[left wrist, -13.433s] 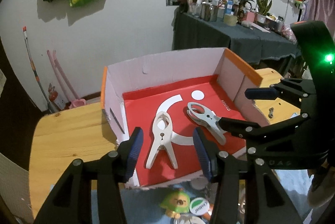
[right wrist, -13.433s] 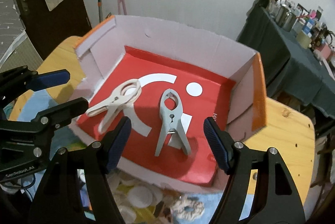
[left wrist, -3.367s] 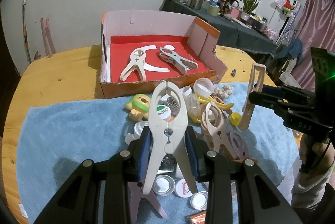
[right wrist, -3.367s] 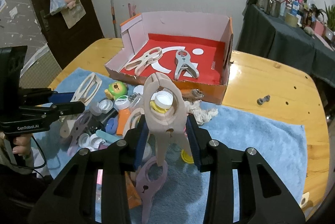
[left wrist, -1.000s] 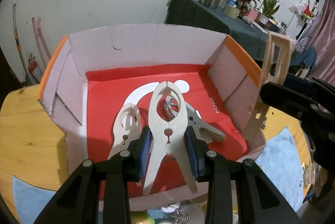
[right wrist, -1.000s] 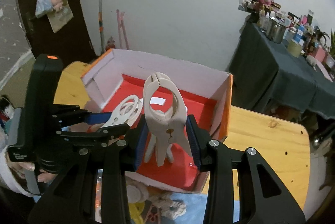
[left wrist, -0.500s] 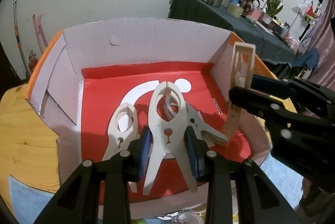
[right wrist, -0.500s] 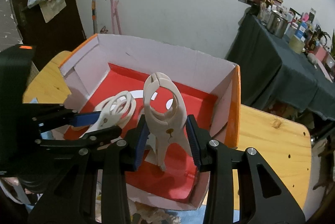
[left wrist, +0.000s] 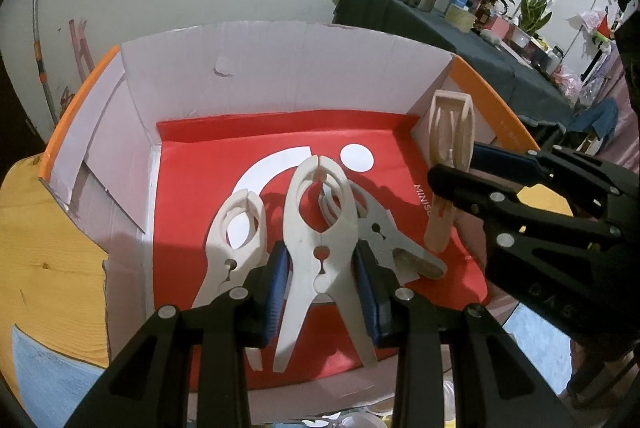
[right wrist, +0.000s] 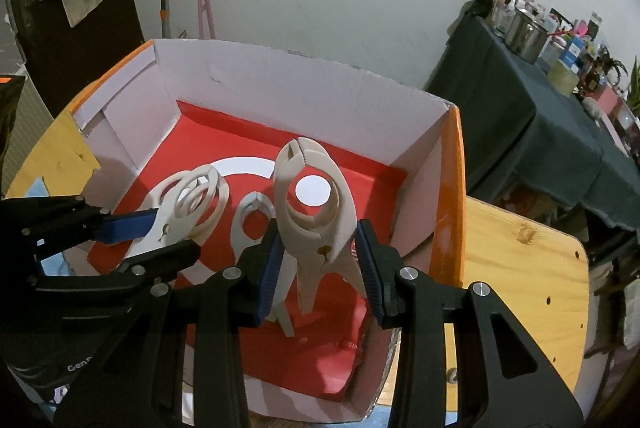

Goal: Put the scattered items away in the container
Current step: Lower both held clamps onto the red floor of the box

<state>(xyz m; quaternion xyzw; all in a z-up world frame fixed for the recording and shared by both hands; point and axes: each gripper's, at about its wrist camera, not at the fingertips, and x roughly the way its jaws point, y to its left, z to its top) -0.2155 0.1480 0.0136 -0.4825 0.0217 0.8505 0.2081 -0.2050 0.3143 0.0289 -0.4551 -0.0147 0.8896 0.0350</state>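
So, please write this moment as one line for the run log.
left gripper: shut on white clip | right gripper: shut on beige clip | both over box

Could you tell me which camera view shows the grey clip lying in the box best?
The left wrist view: the grey clip lies mostly exposed on the box floor. The right wrist view shows only its ring end behind the claw.

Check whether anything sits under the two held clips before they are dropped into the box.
Yes. The left hand-held gripper holds a white clip directly above two clips lying on the box's red floor: a cream one and a grey one. The right hand-held gripper's beige clip hangs over bare floor.
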